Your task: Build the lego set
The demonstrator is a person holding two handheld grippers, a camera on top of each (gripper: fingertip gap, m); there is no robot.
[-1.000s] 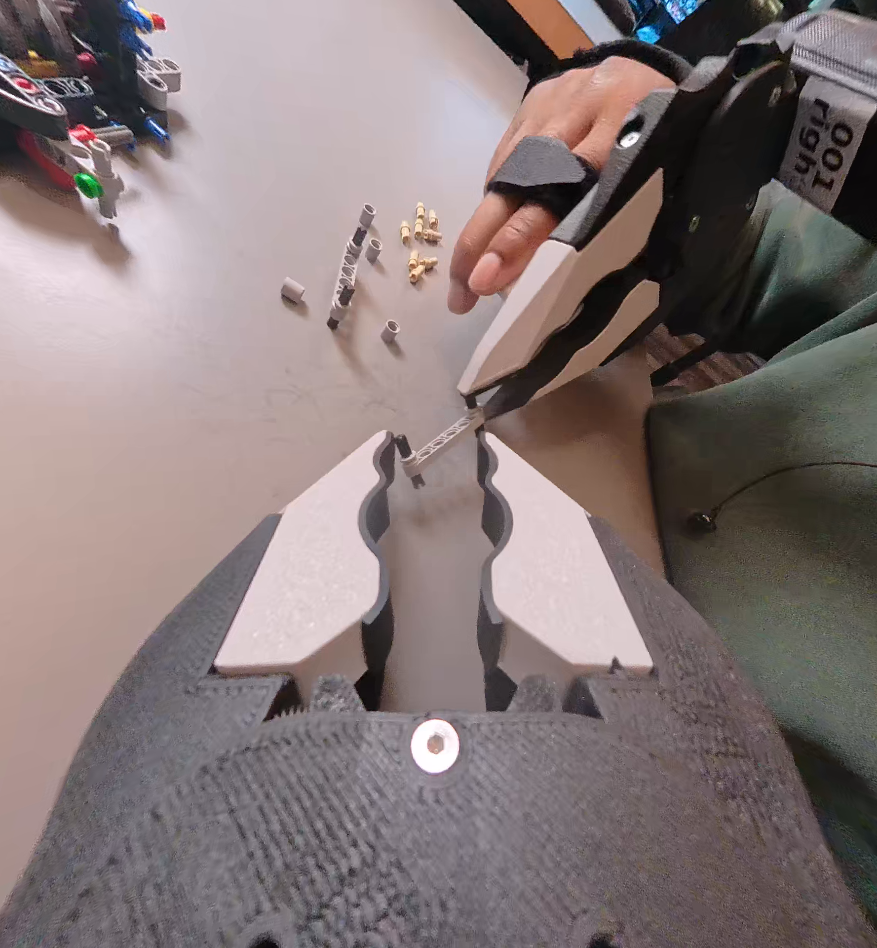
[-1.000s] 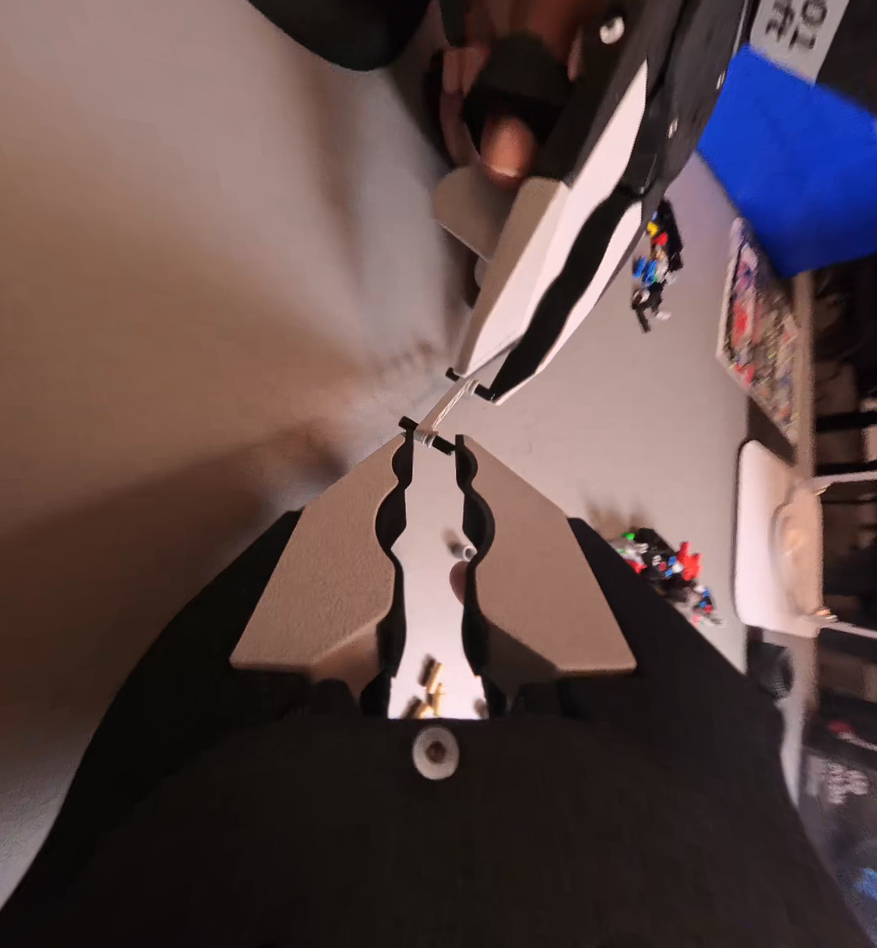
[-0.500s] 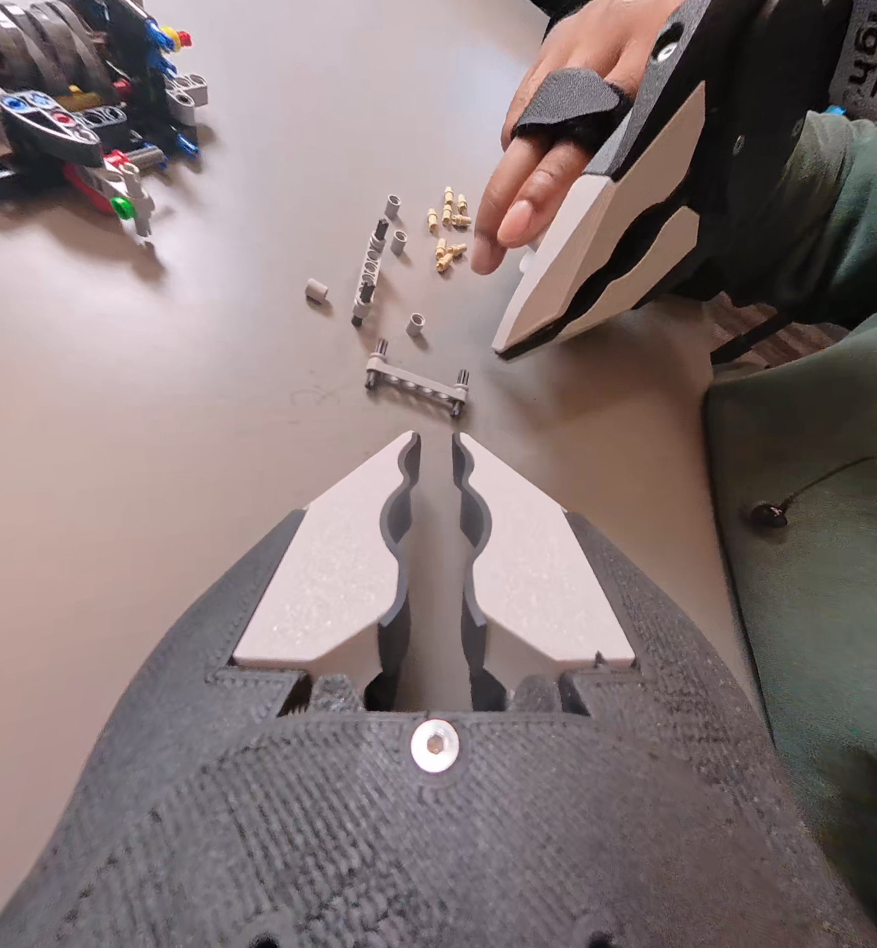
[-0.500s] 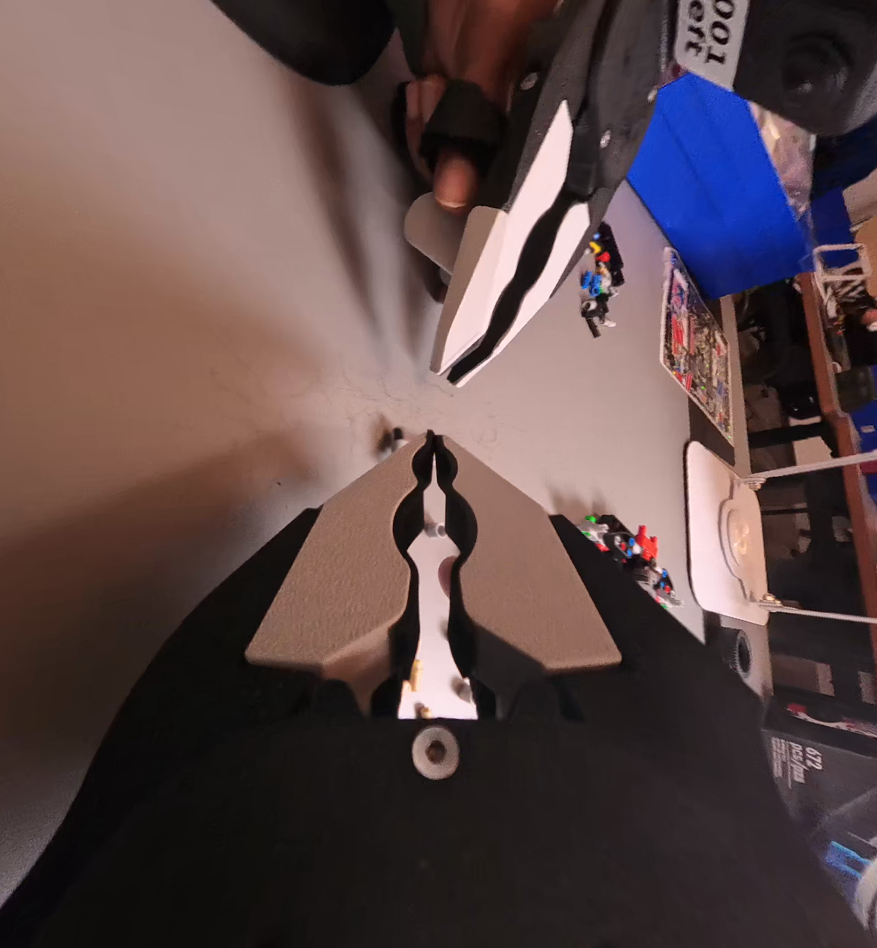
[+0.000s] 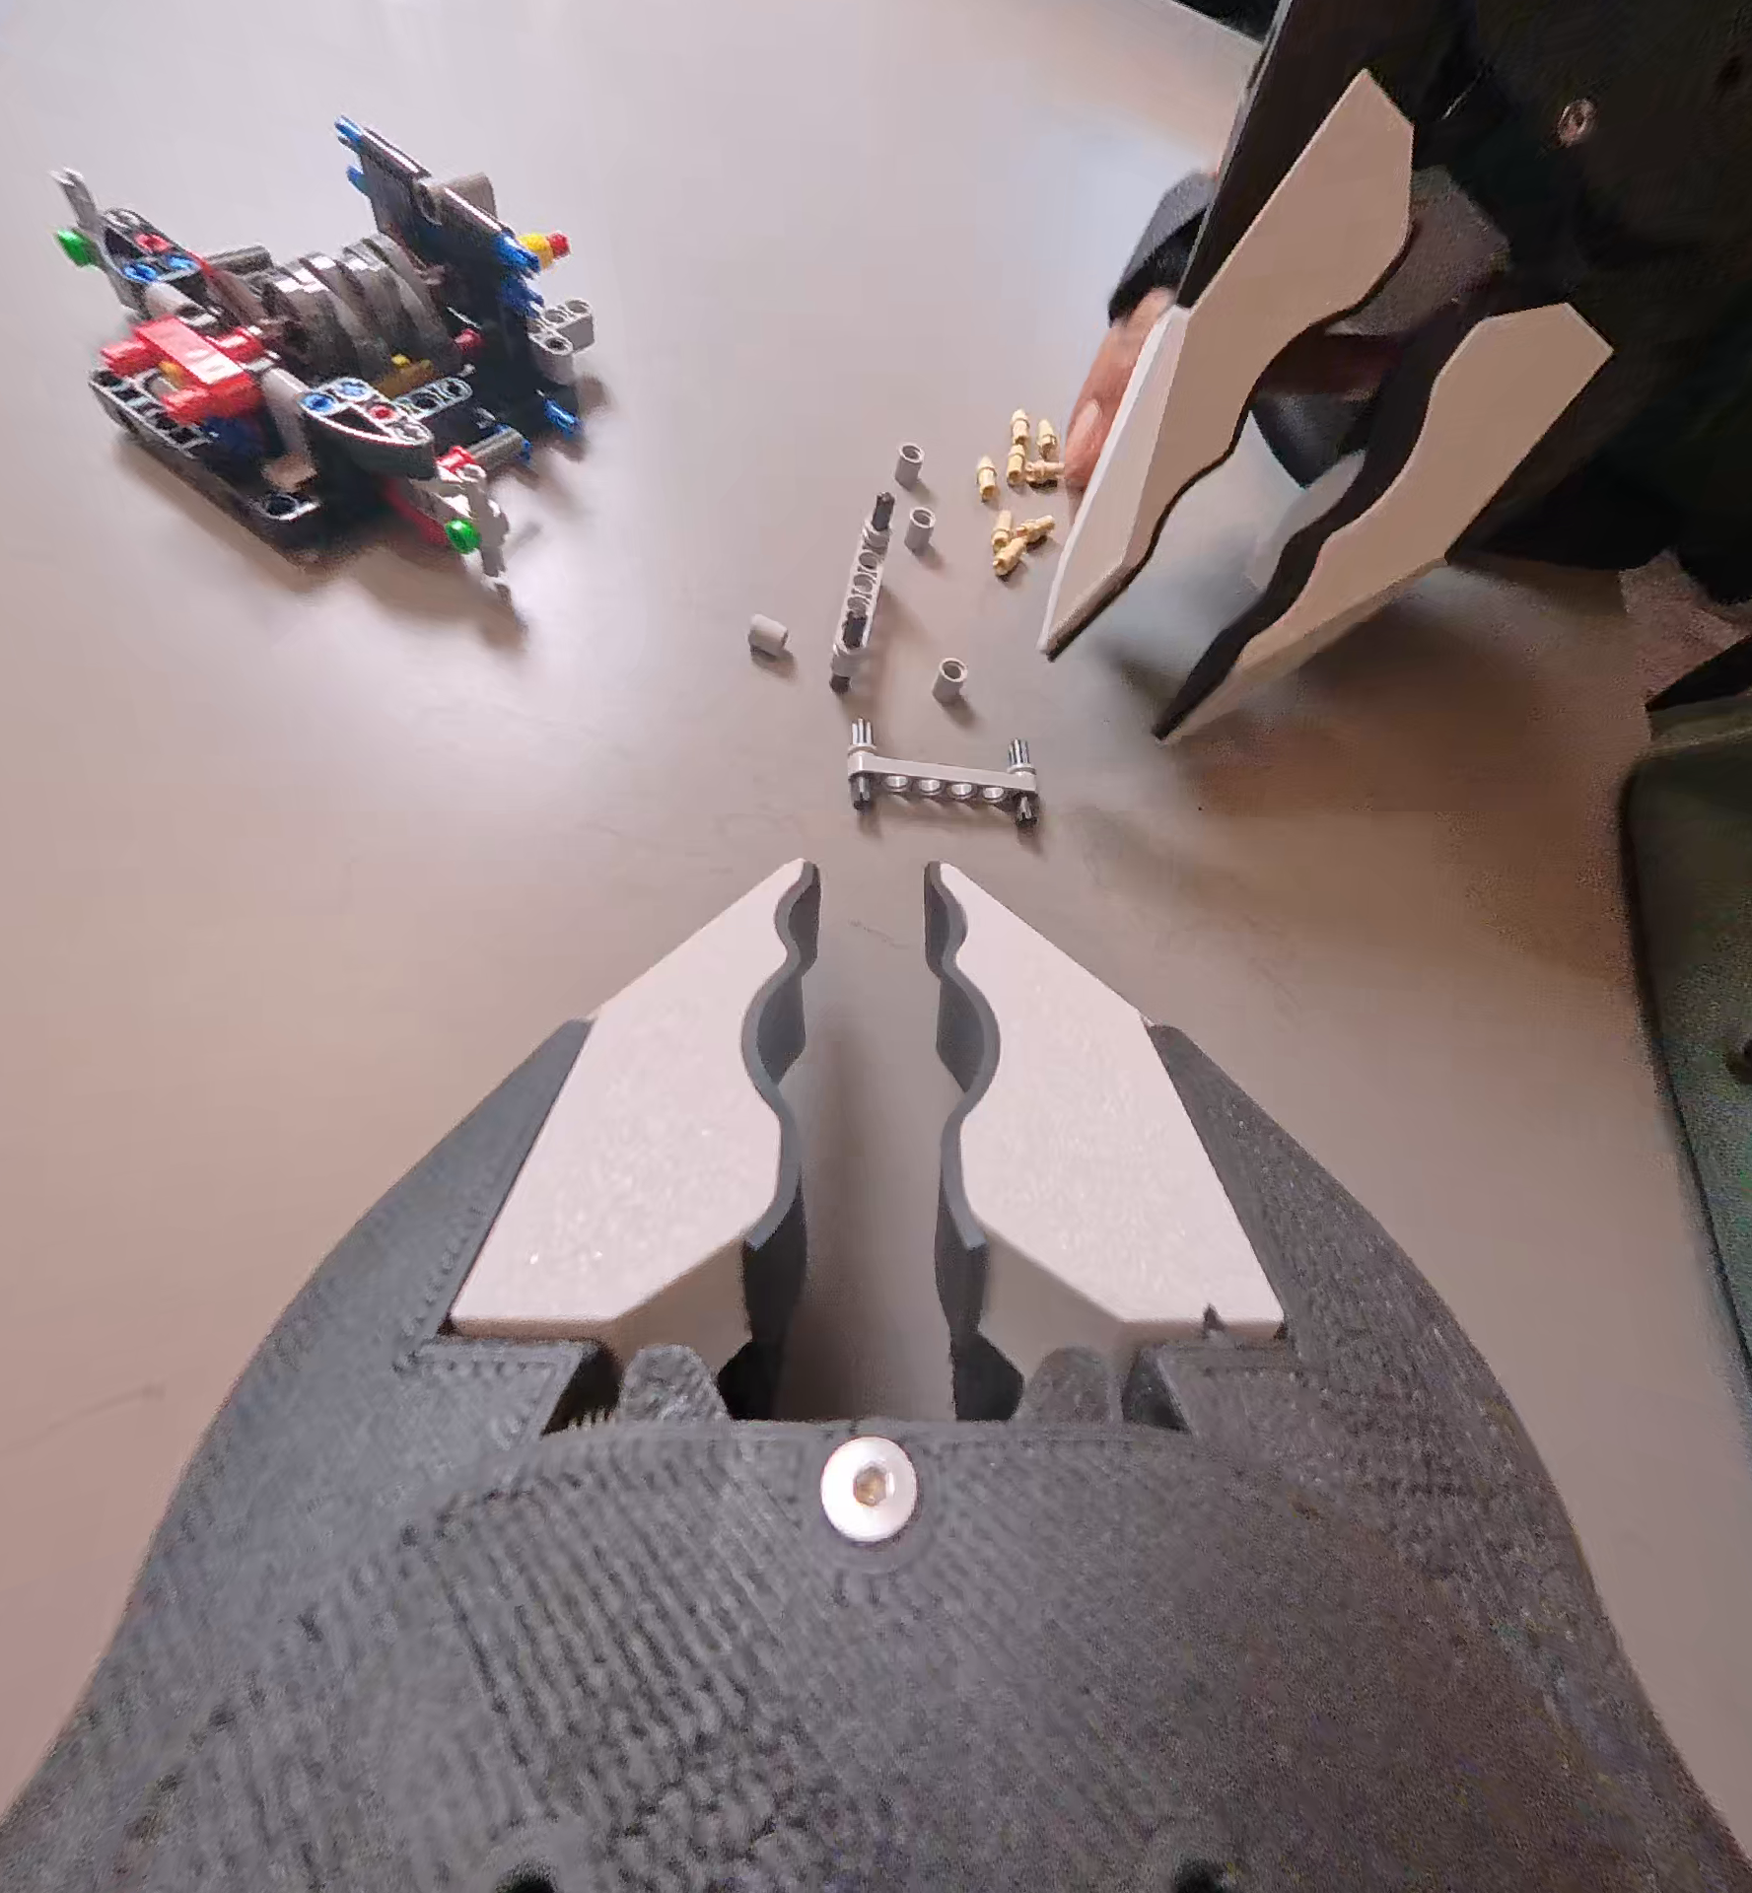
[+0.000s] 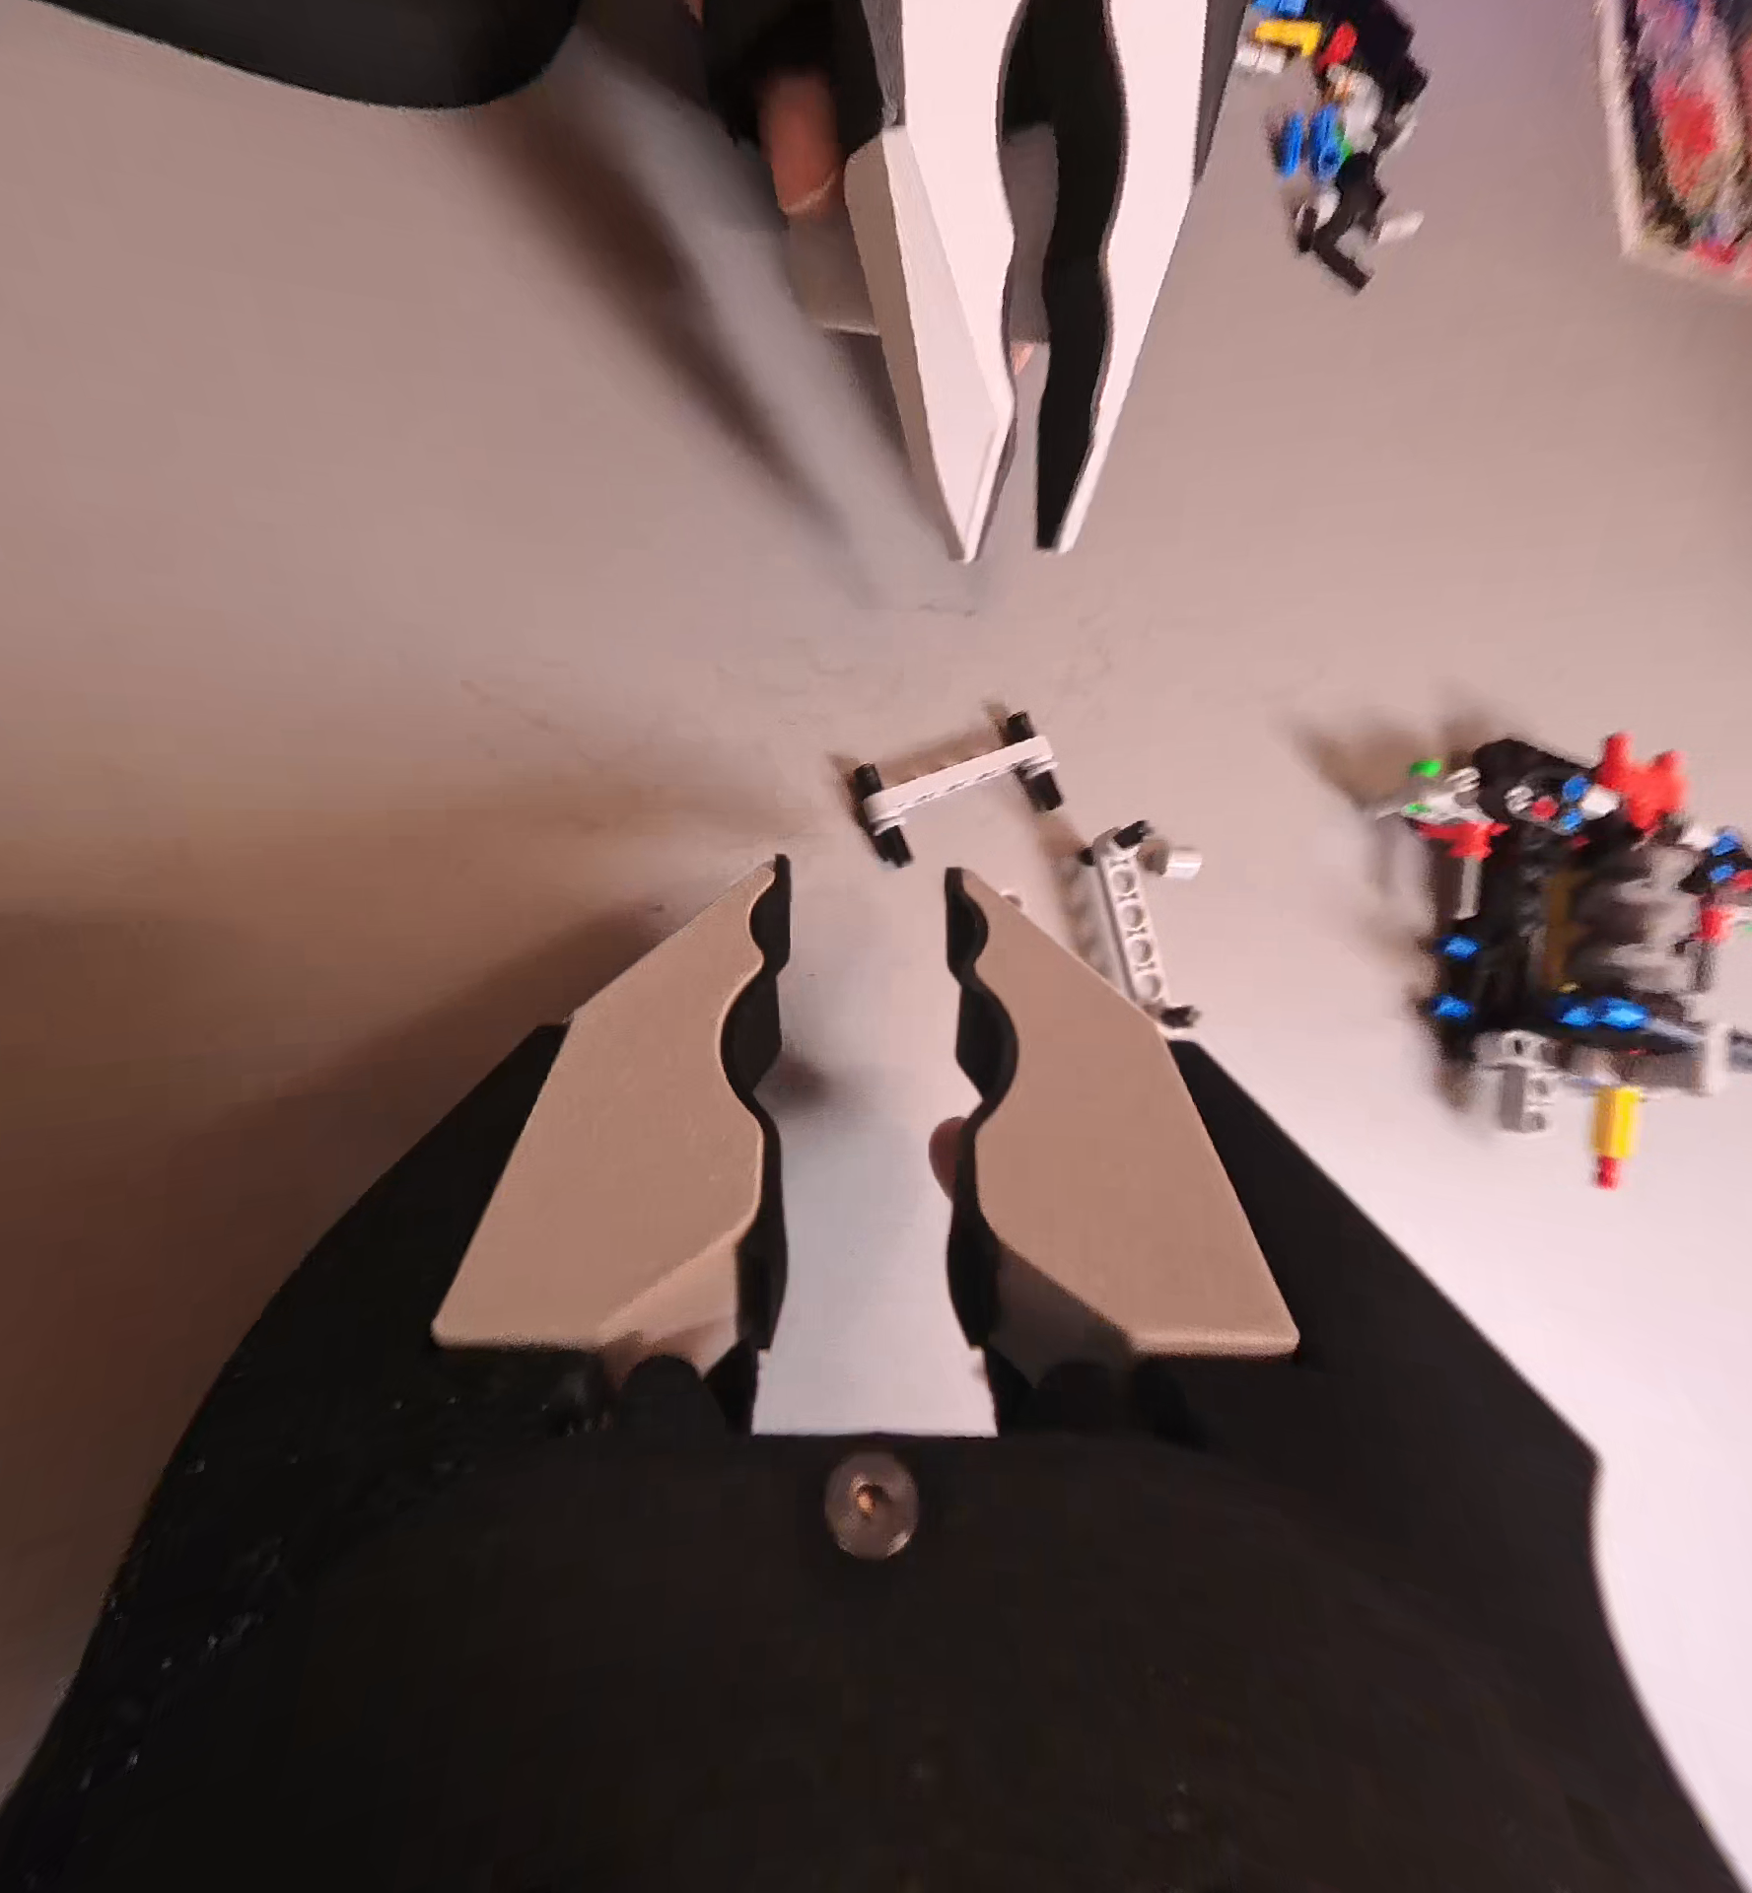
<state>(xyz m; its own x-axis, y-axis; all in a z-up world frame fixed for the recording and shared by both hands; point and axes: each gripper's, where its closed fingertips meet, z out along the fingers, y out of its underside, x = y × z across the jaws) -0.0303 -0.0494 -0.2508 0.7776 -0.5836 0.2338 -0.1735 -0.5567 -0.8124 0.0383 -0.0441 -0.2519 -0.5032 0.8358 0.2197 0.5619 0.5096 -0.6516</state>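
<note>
Both claws, left claw [image 5: 869, 871] and right claw [image 6: 866, 881], gaping empty; grey beam [image 5: 938, 789] lying on table [image 5: 339, 922], looking light, stiff; pinching mid-span between pins seeming best.

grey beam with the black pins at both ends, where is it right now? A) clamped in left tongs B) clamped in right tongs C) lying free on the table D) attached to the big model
C: the grey beam lies flat on the table, just ahead of the open left tongs; the right tongs are open and empty too.
</note>
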